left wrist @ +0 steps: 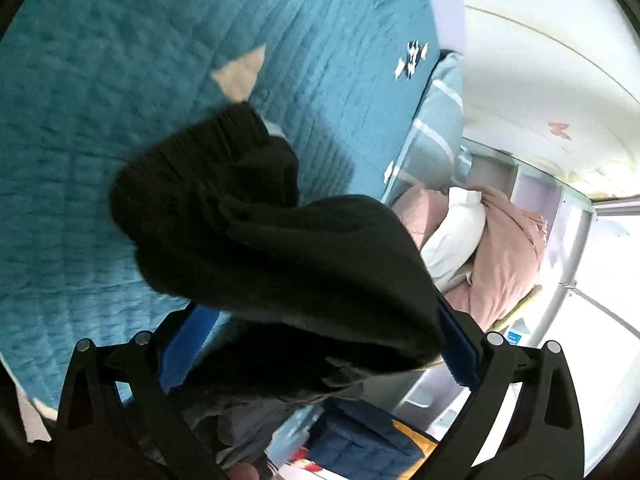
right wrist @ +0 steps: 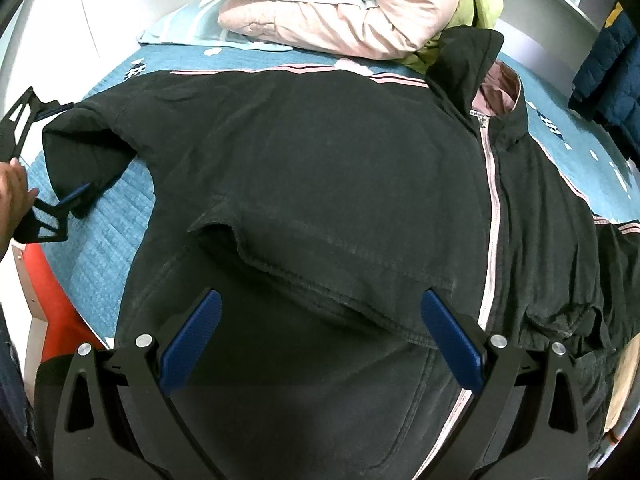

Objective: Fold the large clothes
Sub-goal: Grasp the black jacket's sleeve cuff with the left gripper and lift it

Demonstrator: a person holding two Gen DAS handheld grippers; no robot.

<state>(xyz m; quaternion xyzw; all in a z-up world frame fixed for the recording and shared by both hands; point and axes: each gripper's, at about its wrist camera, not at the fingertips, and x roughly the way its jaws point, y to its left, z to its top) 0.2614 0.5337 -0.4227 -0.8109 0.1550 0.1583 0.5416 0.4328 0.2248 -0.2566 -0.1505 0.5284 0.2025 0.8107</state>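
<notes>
Currently my left gripper (left wrist: pixel 320 344) has the jacket's sleeve (left wrist: pixel 248 216) bunched between its wide-set fingers; whether the pads truly pinch it I cannot tell. My right gripper (right wrist: pixel 316 344) hovers with fingers apart over the jacket (right wrist: pixel 320 168), holding nothing. It lies flat on the teal quilt (right wrist: pixel 108 232), zipper (right wrist: pixel 490 240) running away from my right gripper toward the collar (right wrist: pixel 476 60); the sleeve juts left, where the left gripper (right wrist: pixel 52 168) is nearer. I judge the sleeve must fold rightward across the body. Cloth is thick, matte, limp; the quilt is ribbed; pink bedding (right wrist: pixel 340 12) is heaped beyond.
</notes>
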